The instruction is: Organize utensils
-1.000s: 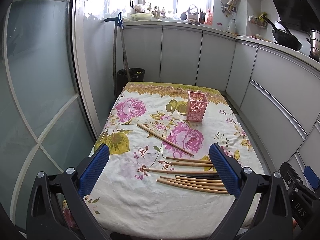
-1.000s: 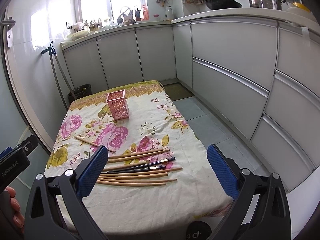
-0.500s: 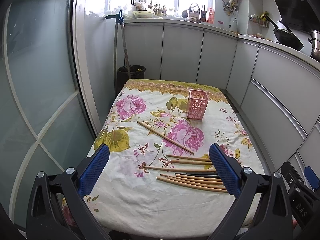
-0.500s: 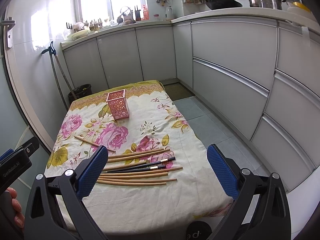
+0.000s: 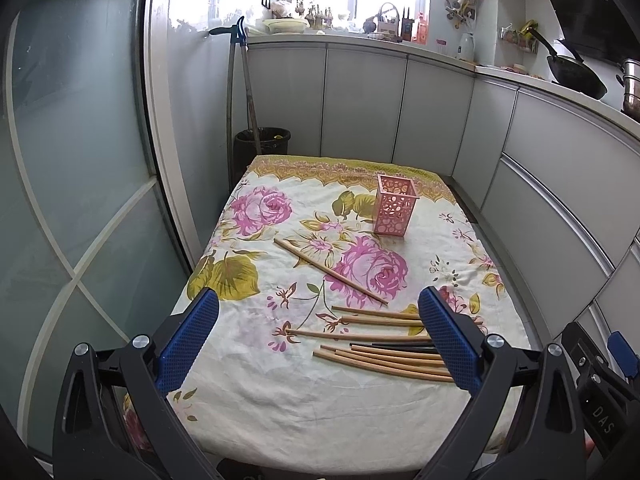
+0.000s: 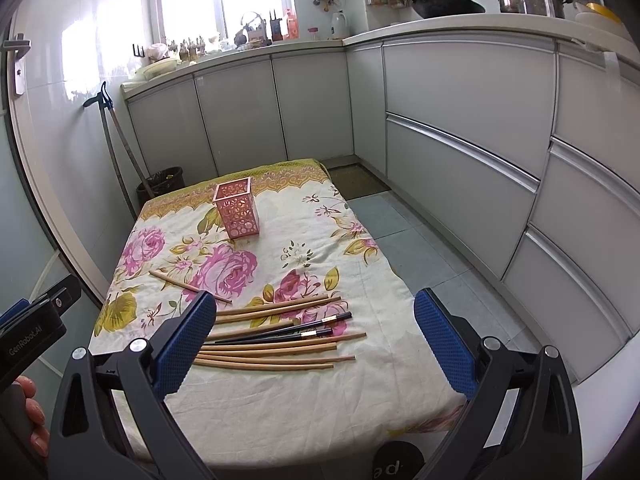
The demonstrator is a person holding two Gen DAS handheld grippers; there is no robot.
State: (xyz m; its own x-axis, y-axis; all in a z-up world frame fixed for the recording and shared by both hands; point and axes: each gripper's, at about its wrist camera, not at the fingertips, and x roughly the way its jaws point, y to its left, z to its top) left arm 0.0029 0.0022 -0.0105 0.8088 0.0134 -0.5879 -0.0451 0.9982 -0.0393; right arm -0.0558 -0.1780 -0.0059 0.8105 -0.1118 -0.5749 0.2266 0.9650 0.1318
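Note:
A pink perforated holder (image 5: 394,211) (image 6: 237,210) stands upright and looks empty on the far half of a floral cloth table (image 5: 256,404) (image 6: 280,412). Several wooden chopsticks (image 5: 376,362) (image 6: 276,354) and two black ones (image 6: 308,328) lie in a loose pile near the front edge. One wooden chopstick (image 5: 330,271) (image 6: 188,286) lies apart, diagonally, toward the left. My left gripper (image 5: 318,338) hovers open above the table's near edge, left of the pile. My right gripper (image 6: 314,340) hangs open over the pile, holding nothing.
Grey kitchen cabinets (image 6: 460,128) run along the back and right. A black bin (image 5: 262,144) and mop handles (image 5: 240,92) stand behind the table at the left. A glass door (image 5: 72,160) closes the left side. Tiled floor (image 6: 420,248) lies right of the table.
The left wrist view has tilted slightly, so the table sits a little lower in the frame. The right gripper and all utensils have stayed where they were.

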